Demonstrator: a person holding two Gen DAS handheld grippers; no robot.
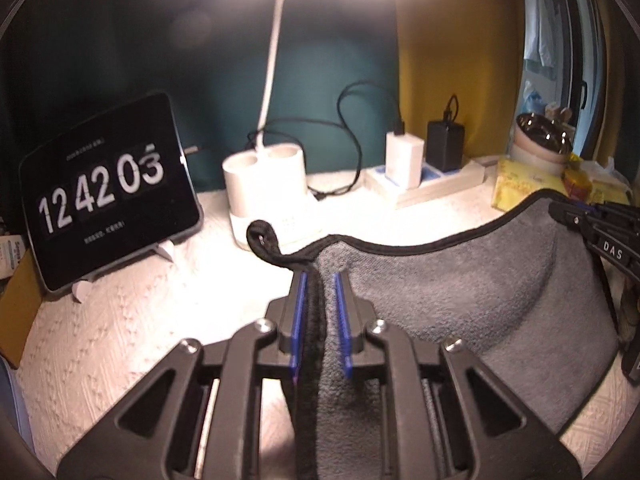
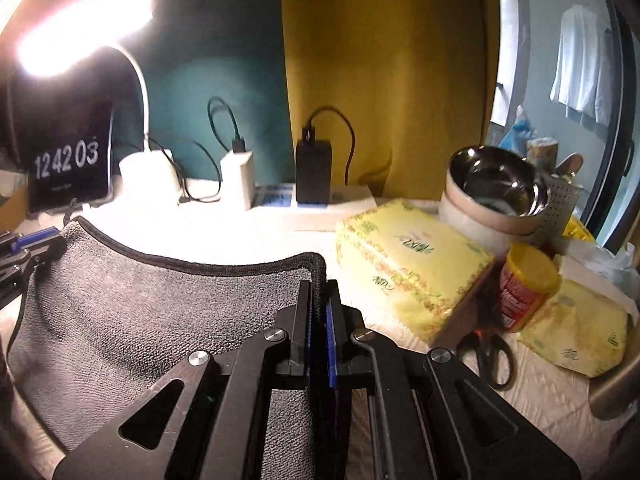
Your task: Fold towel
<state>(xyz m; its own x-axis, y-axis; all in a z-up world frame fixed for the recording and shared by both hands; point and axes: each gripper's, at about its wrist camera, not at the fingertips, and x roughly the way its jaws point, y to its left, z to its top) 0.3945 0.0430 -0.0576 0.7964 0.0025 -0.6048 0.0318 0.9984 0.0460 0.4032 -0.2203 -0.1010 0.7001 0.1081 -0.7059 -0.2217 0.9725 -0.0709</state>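
Between the two pairs of fingers, the grey towel (image 1: 460,300) is hanging as a sagging sheet above the white desk (image 1: 120,340), its black-bound top hem running from one grip to the other.

Starting at the left, the left gripper (image 1: 320,280) is pinching the towel's corner: its blue-padded fingers (image 1: 299,312) are standing slightly apart, with bunched cloth filling the space between them, and a curled black loop (image 1: 260,240) is sticking up just beyond the tips. Past those tips, a clock tablet (image 1: 108,192) and a white lamp base (image 1: 264,180) are sitting on the desk.

Moving right, the hem is dipping in the middle, so the cloth is not taut.

At the right, the right gripper (image 2: 319,284) is clamping the opposite corner, its fingers (image 2: 304,320) pressed nearly together on the thick edge. Just right of those tips, a yellow tissue pack (image 2: 408,272), a red jar (image 2: 524,288) and black scissors (image 2: 488,352) are crowding the desk.

To do this fold well, I judge both grips should be holding firm while the hands are drawing apart enough to level the hem, then carrying the two corners together at equal height so the edges are meeting squarely. The left pinch looks the looser one and may be risking a slip. Swinging the right corner wide could be dragging cloth across the clutter.
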